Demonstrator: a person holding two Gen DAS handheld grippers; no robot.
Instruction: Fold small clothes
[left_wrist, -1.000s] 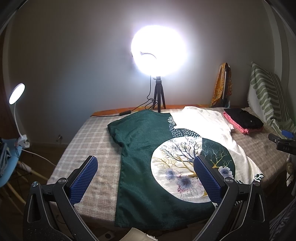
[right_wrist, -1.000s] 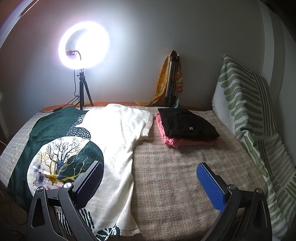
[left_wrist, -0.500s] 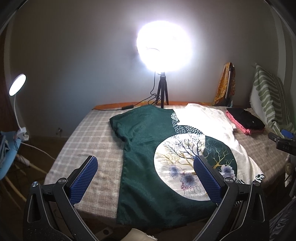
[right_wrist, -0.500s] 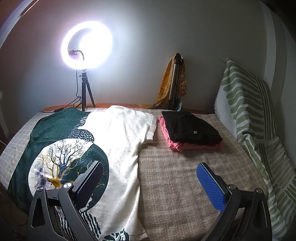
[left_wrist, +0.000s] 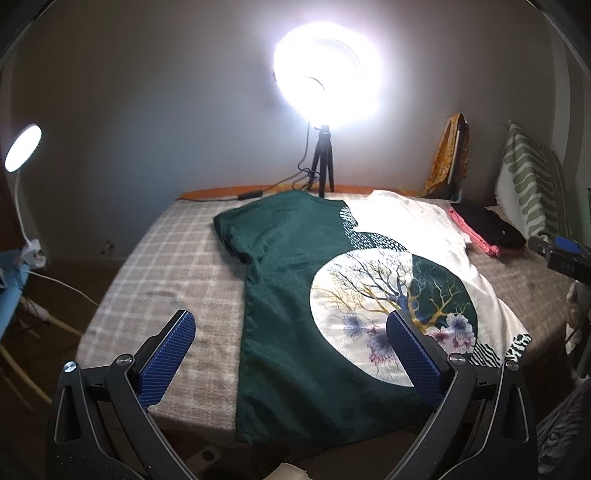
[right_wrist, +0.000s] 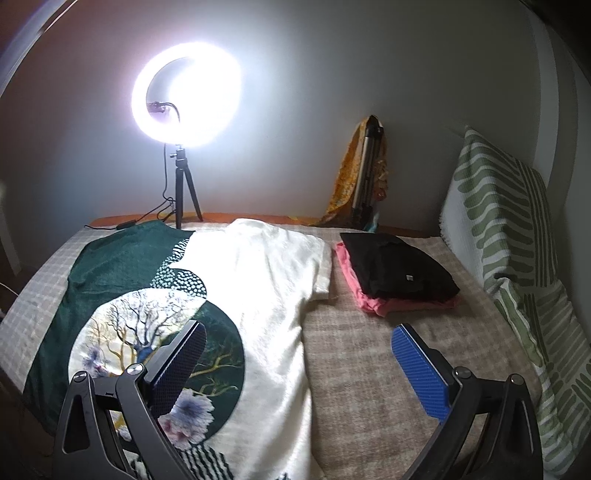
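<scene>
A green and cream T-shirt (left_wrist: 295, 280) with a round tree print lies spread flat on the checked bed cover (left_wrist: 173, 266); it also shows in the right wrist view (right_wrist: 258, 288). My left gripper (left_wrist: 291, 350) is open and empty above the shirt's near green hem. My right gripper (right_wrist: 299, 365) is open and empty above the shirt's cream side and the bare cover. A part of the right gripper (left_wrist: 565, 254) shows at the right edge of the left wrist view.
A folded black garment on a pink one (right_wrist: 399, 277) lies right of the shirt. A ring light on a tripod (right_wrist: 184, 96) stands at the bed's far edge. A green-striped pillow (right_wrist: 517, 258) leans at the right. A desk lamp (left_wrist: 22, 147) stands left.
Both grippers have moved forward and closer over the bed, so the shirt looms larger. Jaws stay open and the shirt has not moved.
</scene>
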